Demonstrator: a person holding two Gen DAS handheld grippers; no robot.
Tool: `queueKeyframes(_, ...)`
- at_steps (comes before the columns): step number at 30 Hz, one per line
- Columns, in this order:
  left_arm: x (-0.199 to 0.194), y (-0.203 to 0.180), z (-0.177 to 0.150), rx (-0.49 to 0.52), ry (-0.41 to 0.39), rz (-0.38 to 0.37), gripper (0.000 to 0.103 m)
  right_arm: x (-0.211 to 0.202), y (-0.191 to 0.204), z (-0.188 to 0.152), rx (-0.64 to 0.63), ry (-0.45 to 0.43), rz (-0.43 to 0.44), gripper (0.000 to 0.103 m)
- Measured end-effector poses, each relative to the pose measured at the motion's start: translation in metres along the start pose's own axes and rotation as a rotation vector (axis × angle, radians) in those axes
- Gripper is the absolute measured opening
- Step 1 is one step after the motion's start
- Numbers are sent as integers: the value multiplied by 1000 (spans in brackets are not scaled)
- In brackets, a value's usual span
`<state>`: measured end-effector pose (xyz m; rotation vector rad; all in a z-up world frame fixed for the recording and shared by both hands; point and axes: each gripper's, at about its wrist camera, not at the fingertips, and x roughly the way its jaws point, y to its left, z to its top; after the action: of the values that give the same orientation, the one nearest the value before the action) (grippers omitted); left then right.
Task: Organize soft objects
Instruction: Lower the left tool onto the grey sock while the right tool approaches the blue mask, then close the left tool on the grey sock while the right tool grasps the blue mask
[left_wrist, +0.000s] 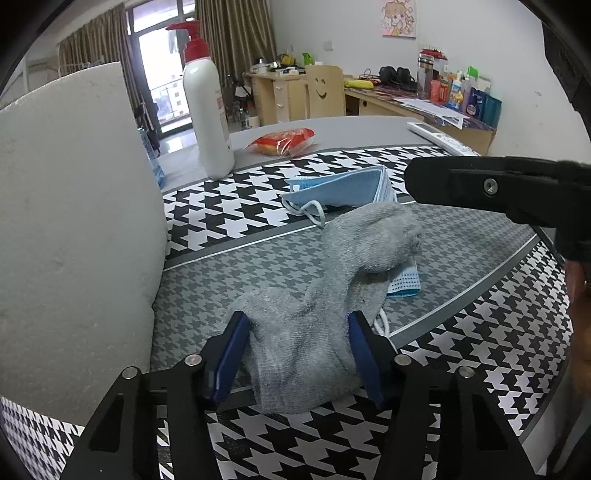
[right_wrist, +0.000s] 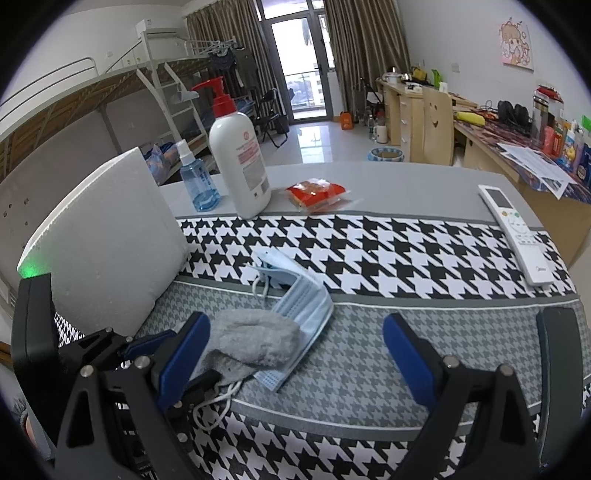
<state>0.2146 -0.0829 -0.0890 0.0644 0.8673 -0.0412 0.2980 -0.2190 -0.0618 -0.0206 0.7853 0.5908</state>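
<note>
A grey sock (left_wrist: 325, 288) lies on the houndstooth mat (left_wrist: 461, 258), its toe end resting on a folded blue face mask (left_wrist: 347, 188). My left gripper (left_wrist: 299, 354) has its blue pads on either side of the sock's cuff and pinches it. In the right wrist view the sock (right_wrist: 255, 343) and the mask (right_wrist: 299, 306) lie at lower left. My right gripper (right_wrist: 295, 354) is open and empty above the mat, to the right of the sock. The right gripper's body (left_wrist: 498, 188) shows at the right of the left wrist view.
A white foam block (left_wrist: 70, 229) stands at the left of the mat. A white pump bottle (right_wrist: 240, 162), a blue spray bottle (right_wrist: 195, 177), a red snack packet (right_wrist: 317, 192) and a white remote (right_wrist: 517, 232) lie on the grey table beyond. A dark phone (right_wrist: 561, 369) lies at the right.
</note>
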Motion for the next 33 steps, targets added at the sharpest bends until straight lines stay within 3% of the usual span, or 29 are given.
queueKeyframes(3,-4,2,-1,-14,-7,-11,50,1,0,1,3,4,0,97)
queueKeyframes(14,-17,11,-5,-36,-28,-15,50,19,-1,9,30,54,-19,96)
queueKeyframes(17,-19,14,-7,-38,-30,-14,49,26,0,9,30,79,-13,85)
queueKeyframes(21,-23,16,-8,-37,-41,-19,49,36,-2,8,44,120,-27,61)
queueKeyframes(33,-23,10,-11,5,-41,-51,49,51,-1,17,53,147,-48,59)
